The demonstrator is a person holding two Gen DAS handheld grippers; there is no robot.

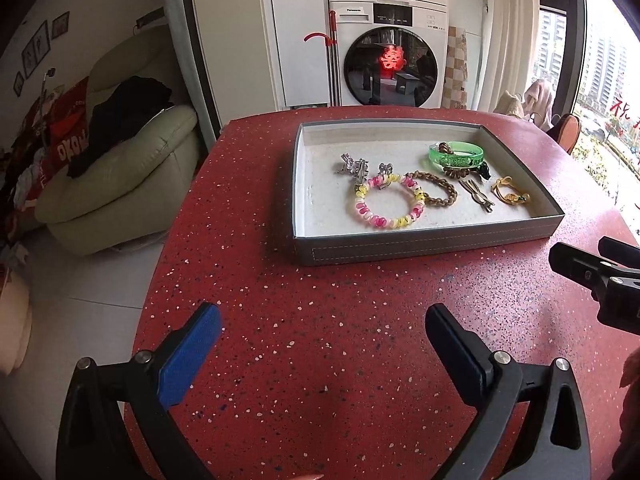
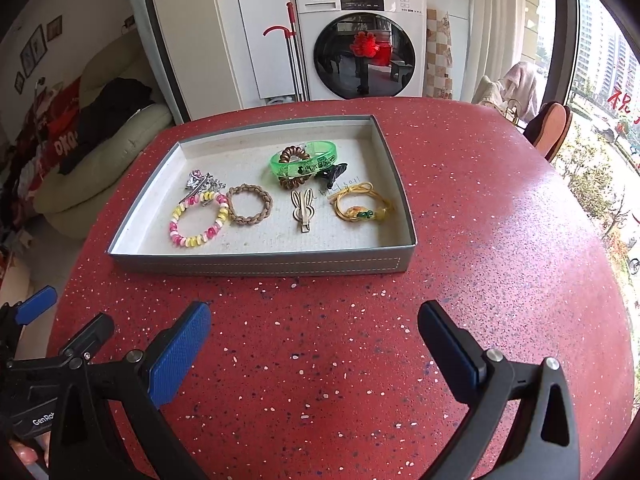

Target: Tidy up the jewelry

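Observation:
A grey tray [image 1: 424,246] [image 2: 256,266] sits on the red speckled table. It holds a pink-yellow coil bracelet [image 1: 389,201] [image 2: 199,220], a brown braided ring [image 1: 434,191] [image 2: 249,204], a green bangle [image 1: 456,155] [image 2: 308,162] lying on a brown coil tie [image 2: 291,155], a silver clip [image 1: 354,168] [image 2: 199,183], a rabbit-shaped clip [image 1: 477,196] [image 2: 303,210], a yellow cord bracelet [image 1: 510,193] [image 2: 362,204] and a black clip [image 2: 332,171]. My left gripper [image 1: 322,320] and right gripper [image 2: 314,320] are open and empty, in front of the tray.
The table edge [image 1: 176,224] drops off on the left toward a cream sofa [image 1: 120,184]. A washing machine [image 2: 360,40] stands behind the table. A window lies to the right. The right gripper's body [image 1: 600,276] shows at the right in the left wrist view.

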